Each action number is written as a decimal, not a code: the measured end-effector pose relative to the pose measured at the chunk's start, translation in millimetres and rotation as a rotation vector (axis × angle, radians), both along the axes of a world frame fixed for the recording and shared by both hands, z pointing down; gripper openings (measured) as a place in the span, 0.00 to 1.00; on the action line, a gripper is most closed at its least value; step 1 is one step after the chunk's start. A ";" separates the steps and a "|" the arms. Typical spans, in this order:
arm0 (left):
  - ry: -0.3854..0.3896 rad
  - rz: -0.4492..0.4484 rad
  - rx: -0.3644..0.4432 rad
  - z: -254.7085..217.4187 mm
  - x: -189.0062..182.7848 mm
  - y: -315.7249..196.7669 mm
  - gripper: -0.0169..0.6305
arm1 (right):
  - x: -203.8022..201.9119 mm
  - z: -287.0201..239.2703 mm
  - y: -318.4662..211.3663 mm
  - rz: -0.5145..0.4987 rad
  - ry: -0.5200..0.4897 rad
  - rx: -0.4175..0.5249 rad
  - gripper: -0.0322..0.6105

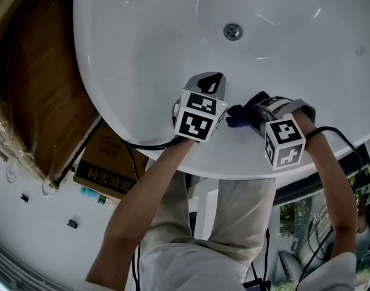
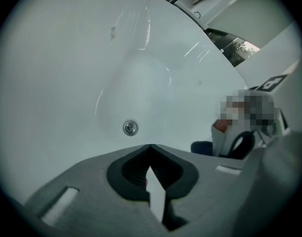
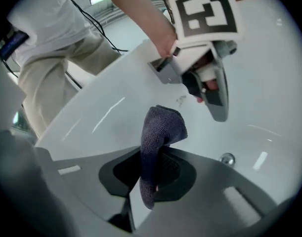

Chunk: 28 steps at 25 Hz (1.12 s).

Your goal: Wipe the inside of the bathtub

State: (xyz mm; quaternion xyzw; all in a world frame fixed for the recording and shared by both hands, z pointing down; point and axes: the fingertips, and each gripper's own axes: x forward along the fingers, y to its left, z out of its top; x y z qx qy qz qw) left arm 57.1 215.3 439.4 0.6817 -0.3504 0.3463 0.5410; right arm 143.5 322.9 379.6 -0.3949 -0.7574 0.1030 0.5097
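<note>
A person leans over the white bathtub (image 1: 142, 35), a gripper in each hand. The right gripper (image 3: 151, 174) clamps a dark cloth (image 3: 160, 130), which stands up from its jaws near the tub's inner wall. The left gripper (image 2: 150, 152), jaws pressed together and empty, hovers just beside it, with the drain (image 2: 130, 128) beyond.

Floor (image 1: 33, 235) — bathtub (image 1: 130, 65), cardboard box (image 1: 109, 162)

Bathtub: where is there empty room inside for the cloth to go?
Bare: the floor around the drain, and the bathtub wall left of it. Crowded: the near side, where the left gripper and the right gripper holding the cloth sit close.
</note>
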 end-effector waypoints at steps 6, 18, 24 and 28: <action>0.005 0.002 -0.008 3.2 4.8 3.5 0.02 | 7.6 70.1 -65.7 0.101 0.040 0.209 0.12; 0.010 0.008 -0.005 13.1 15.1 -0.5 0.02 | 32.6 154.0 -98.9 0.045 0.104 0.360 0.13; 0.008 0.016 -0.013 17.3 20.1 3.7 0.02 | 42.8 197.9 -93.5 -0.001 0.185 0.334 0.12; 0.007 0.023 -0.012 18.2 21.9 2.5 0.02 | 55.6 219.4 -87.3 -0.020 0.259 0.314 0.13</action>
